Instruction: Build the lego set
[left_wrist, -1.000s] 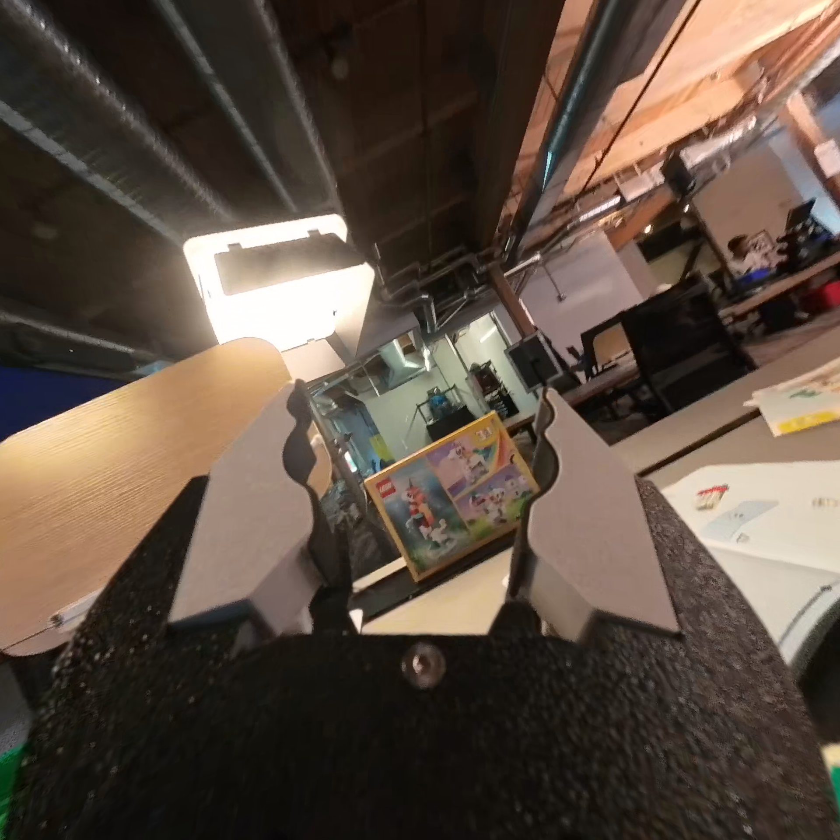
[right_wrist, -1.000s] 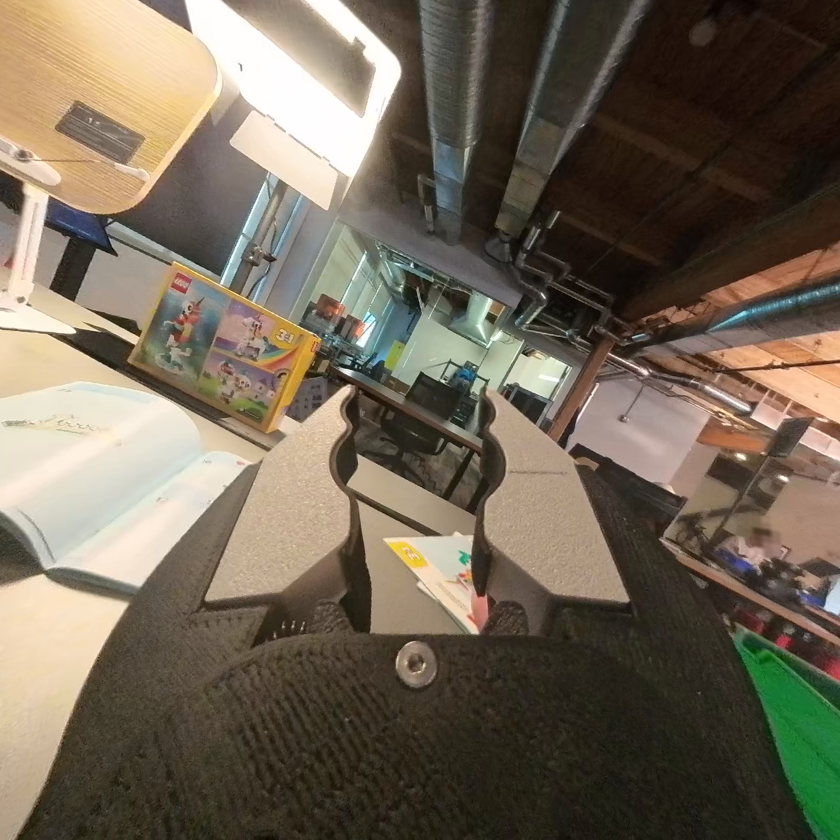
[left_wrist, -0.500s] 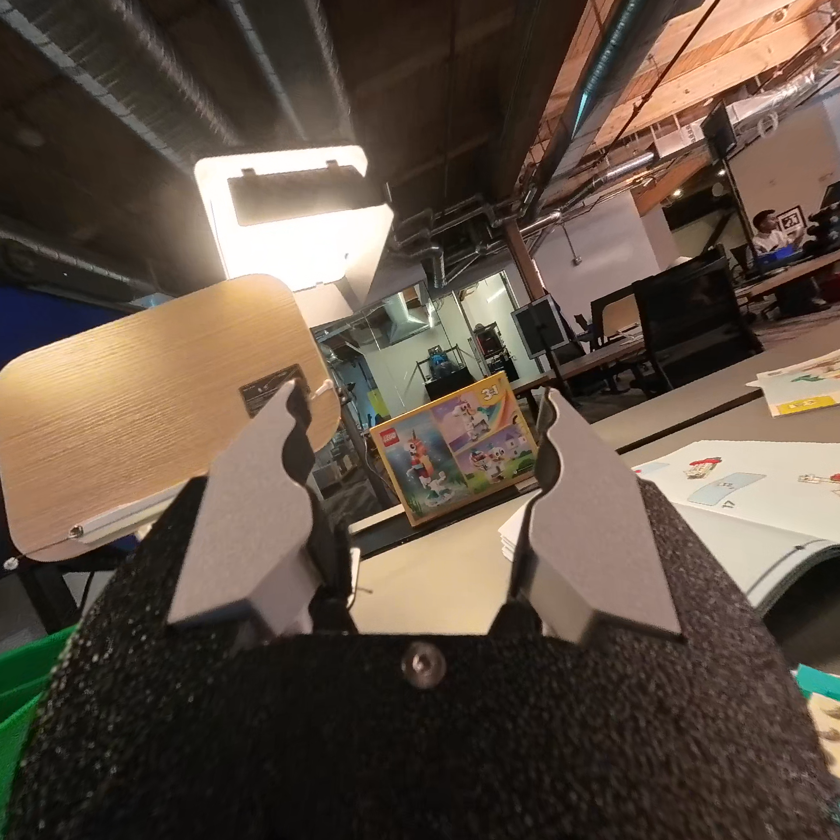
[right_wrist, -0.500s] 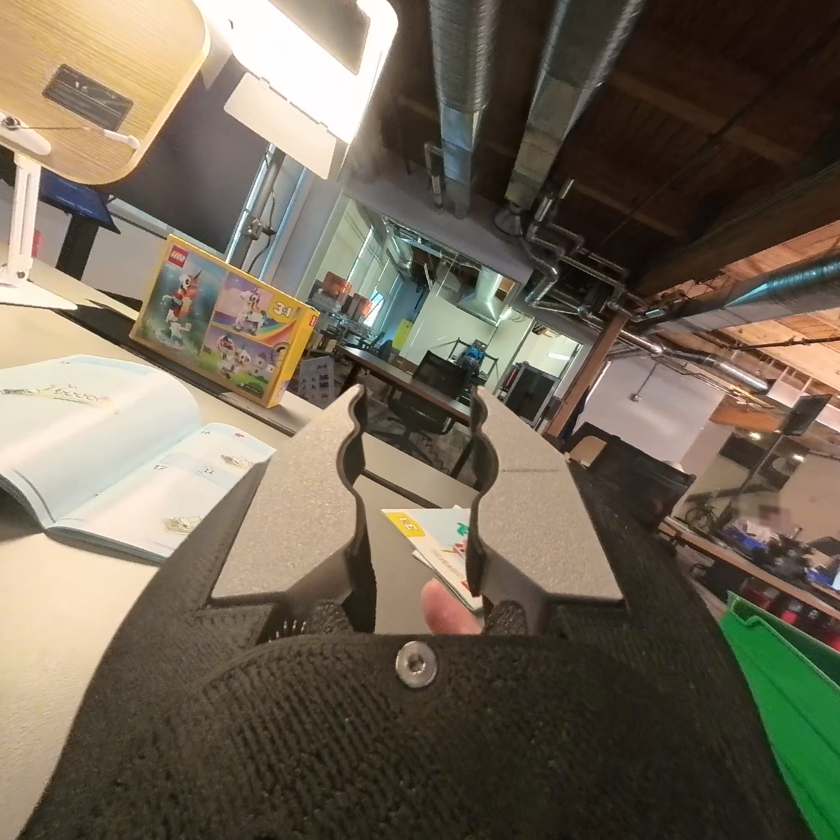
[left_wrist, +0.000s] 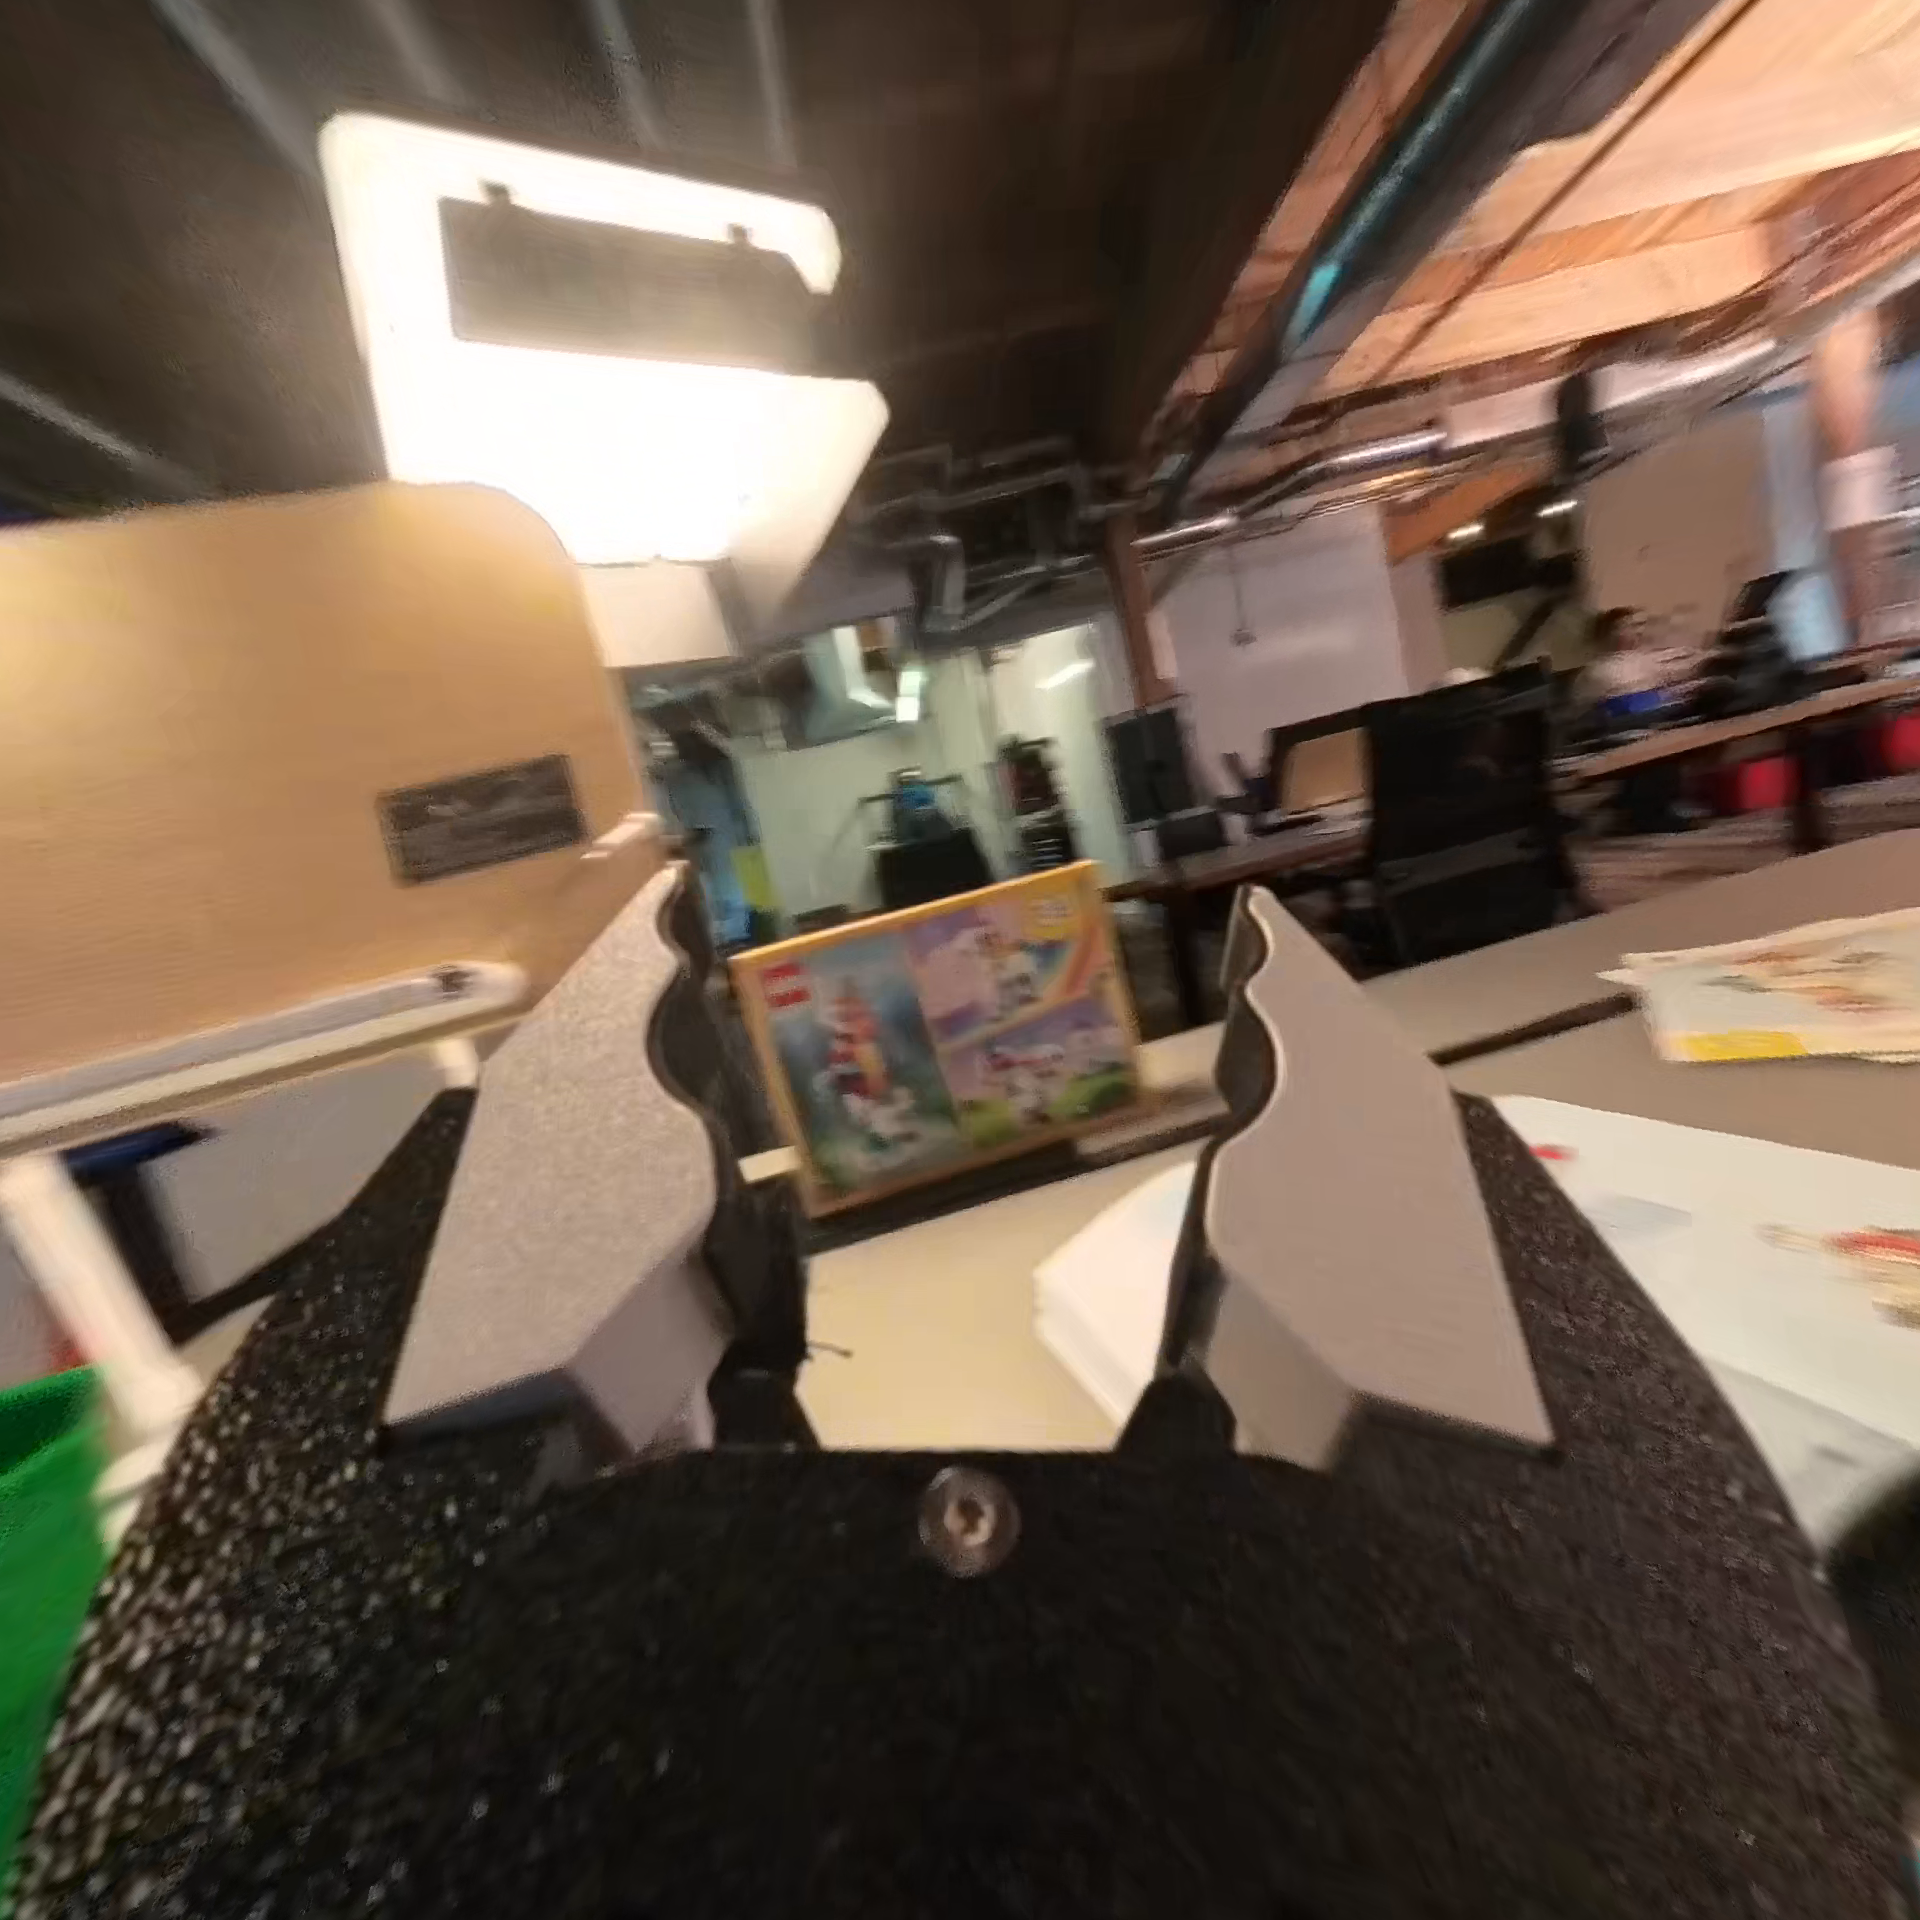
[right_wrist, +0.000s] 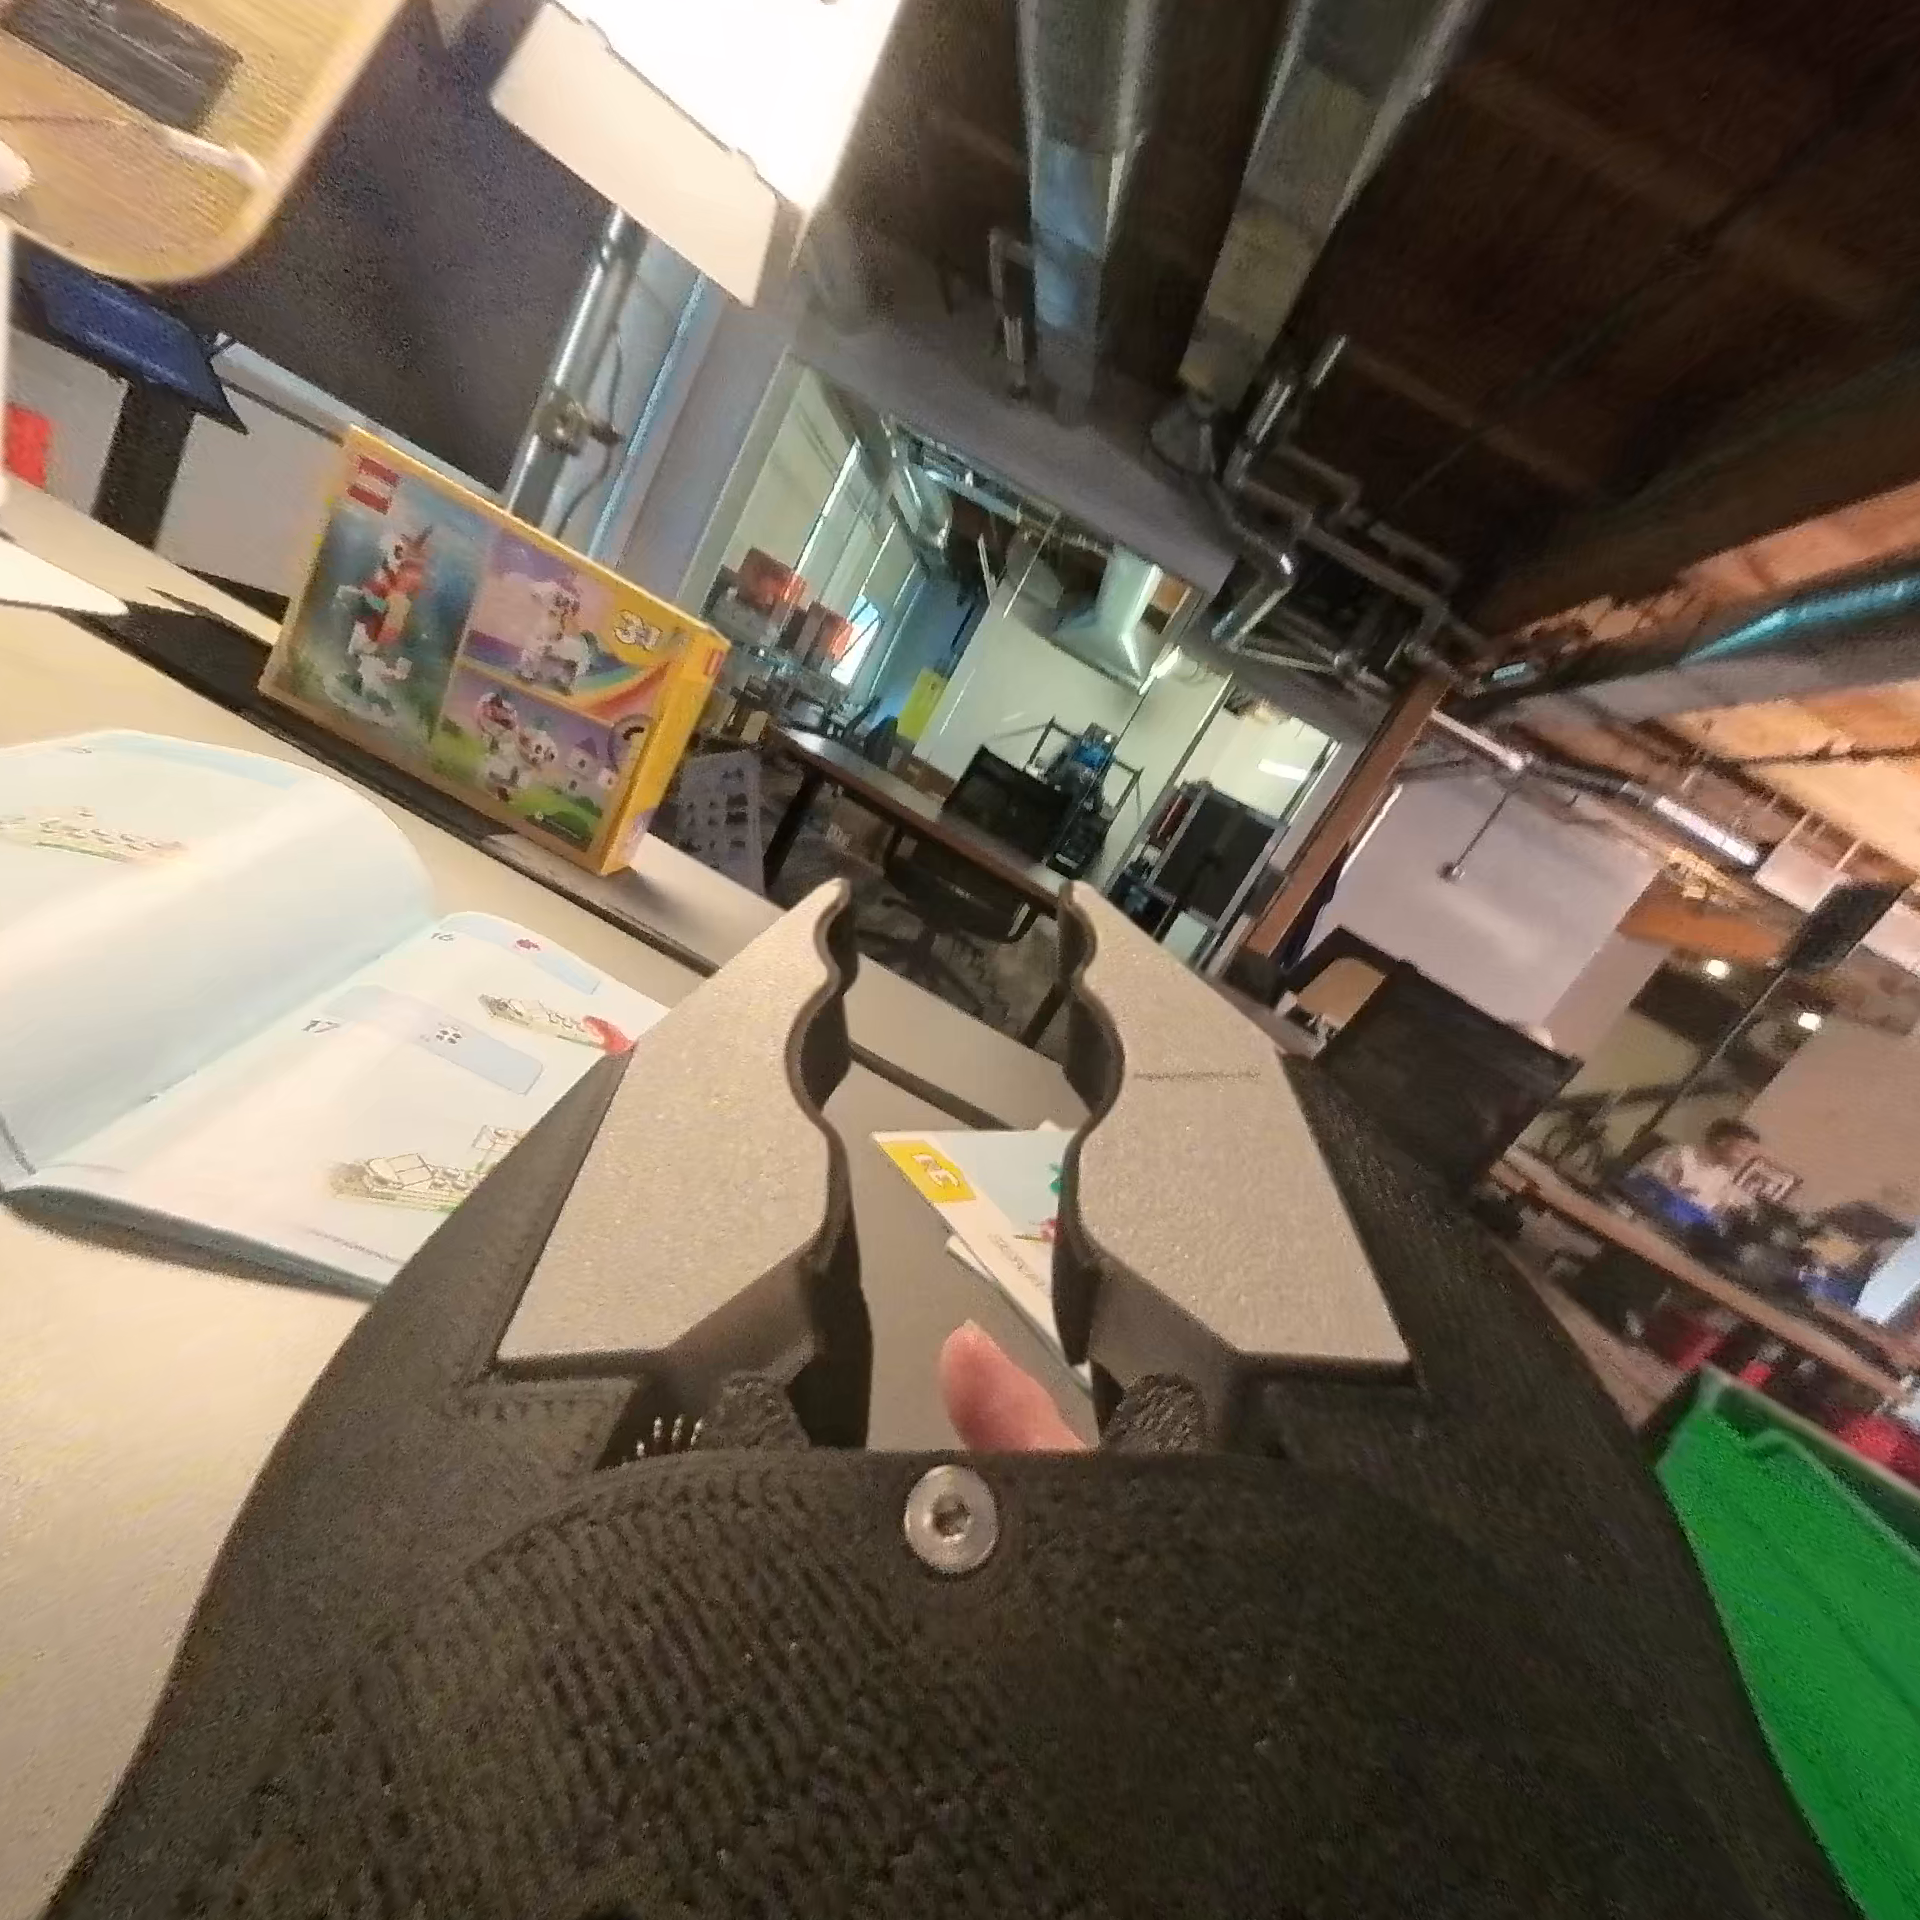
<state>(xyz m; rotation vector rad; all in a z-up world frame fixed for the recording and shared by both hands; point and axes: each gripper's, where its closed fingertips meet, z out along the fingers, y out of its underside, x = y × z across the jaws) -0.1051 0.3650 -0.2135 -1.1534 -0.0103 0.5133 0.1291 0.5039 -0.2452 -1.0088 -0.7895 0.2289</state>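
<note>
A yellow lego set box stands upright at the far edge of the grey table; it also shows in the right wrist view. An open instruction booklet lies flat on the table, seen in the left wrist view too. My left gripper is open and empty, pointing at the box. My right gripper is open and empty, low over the table, with a person's fingertip showing below its fingers. No loose bricks are in view.
More booklets lie ahead of the right gripper, also at the right in the left wrist view. Green bins sit at the table's left and right. A wooden panel on a white stand and a bright lamp stand behind.
Both grippers have tilted downward, so more of the table and booklet shows. The right gripper's fingers have drawn a little closer. A fingertip has come into sight beneath the right gripper.
</note>
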